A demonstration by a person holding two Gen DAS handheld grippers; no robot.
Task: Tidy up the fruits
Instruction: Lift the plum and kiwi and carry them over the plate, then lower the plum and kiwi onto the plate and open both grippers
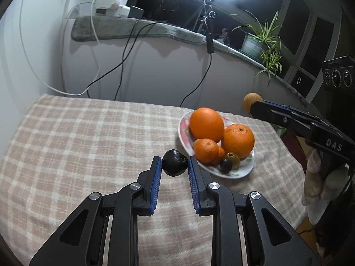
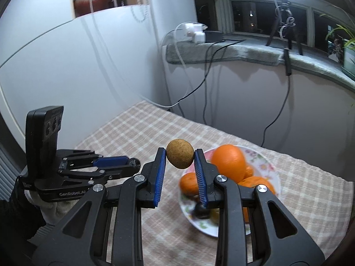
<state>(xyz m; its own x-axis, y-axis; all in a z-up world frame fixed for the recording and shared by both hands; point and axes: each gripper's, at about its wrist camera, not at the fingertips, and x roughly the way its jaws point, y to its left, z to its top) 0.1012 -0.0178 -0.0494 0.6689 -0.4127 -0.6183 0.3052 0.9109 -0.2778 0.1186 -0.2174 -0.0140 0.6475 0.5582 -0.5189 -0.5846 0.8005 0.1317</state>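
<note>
A flowered white plate [image 1: 185, 140] on the checked cloth holds two large oranges [image 1: 207, 124], smaller tangerines [image 1: 206, 150], a green kiwi and a dark small fruit [image 1: 226, 165]. My left gripper [image 1: 174, 163] has its blue pads either side of a black avocado [image 1: 174, 163] on the cloth, touching or nearly so. My right gripper [image 2: 180, 154] is shut on a brown round fruit [image 2: 179, 153], held in the air above the plate's [image 2: 269, 161] left edge. That fruit also shows in the left wrist view [image 1: 249, 102].
The table is covered by a beige checked cloth [image 1: 88, 137]. Cables [image 1: 124, 62] hang down the wall behind. A windowsill holds chargers, a ring light stand [image 1: 208, 22] and a potted plant [image 1: 264, 37].
</note>
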